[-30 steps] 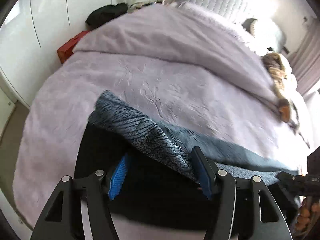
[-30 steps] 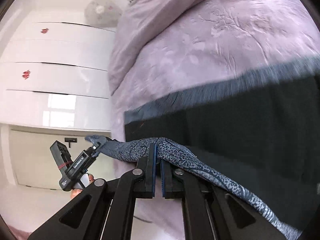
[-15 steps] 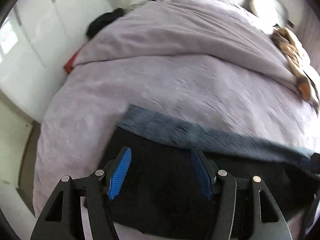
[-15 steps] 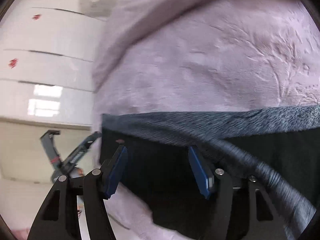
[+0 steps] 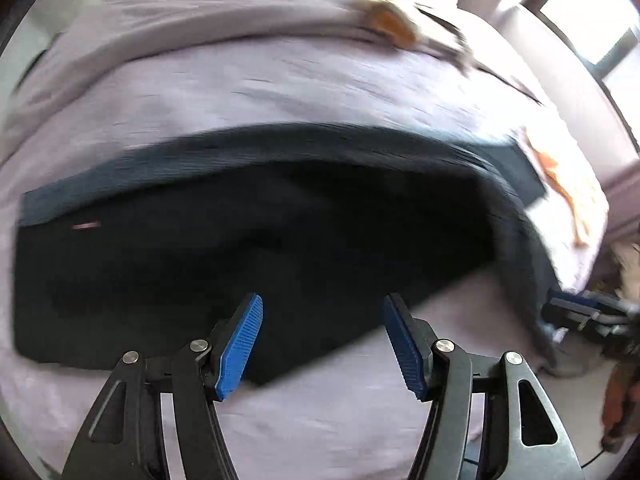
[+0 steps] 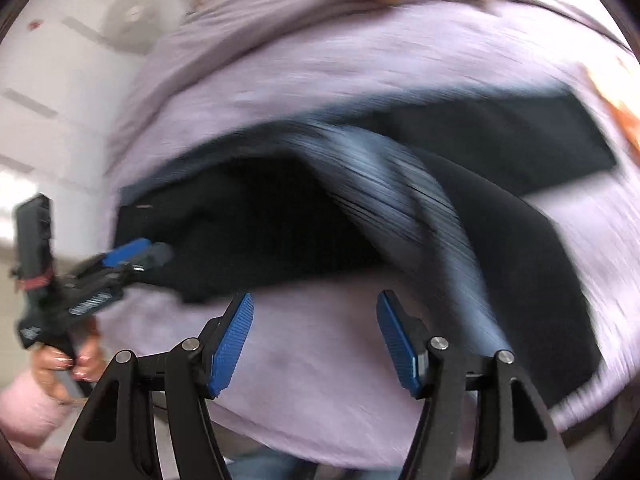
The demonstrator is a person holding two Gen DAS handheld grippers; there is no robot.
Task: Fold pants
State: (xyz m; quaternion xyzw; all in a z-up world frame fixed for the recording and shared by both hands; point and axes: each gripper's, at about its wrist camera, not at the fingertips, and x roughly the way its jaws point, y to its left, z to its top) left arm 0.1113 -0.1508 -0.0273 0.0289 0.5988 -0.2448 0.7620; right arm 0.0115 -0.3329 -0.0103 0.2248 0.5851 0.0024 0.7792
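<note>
Each black two-finger gripper [image 5: 322, 340] has ribbed blue pads [image 5: 240, 346] and silver screws [image 5: 443, 346]. At eight o'clock in the right view, a fuzzy pink sleeve [image 6: 24, 412].

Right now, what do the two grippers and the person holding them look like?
Both the left gripper and right gripper have black linkage arms with silver pivot bolts and ribbed blue pads. Seen from the right wrist, the left gripper's black body carries white lettering and a red band. The hand on it emerges from a fluffy pink sleeve.
</note>
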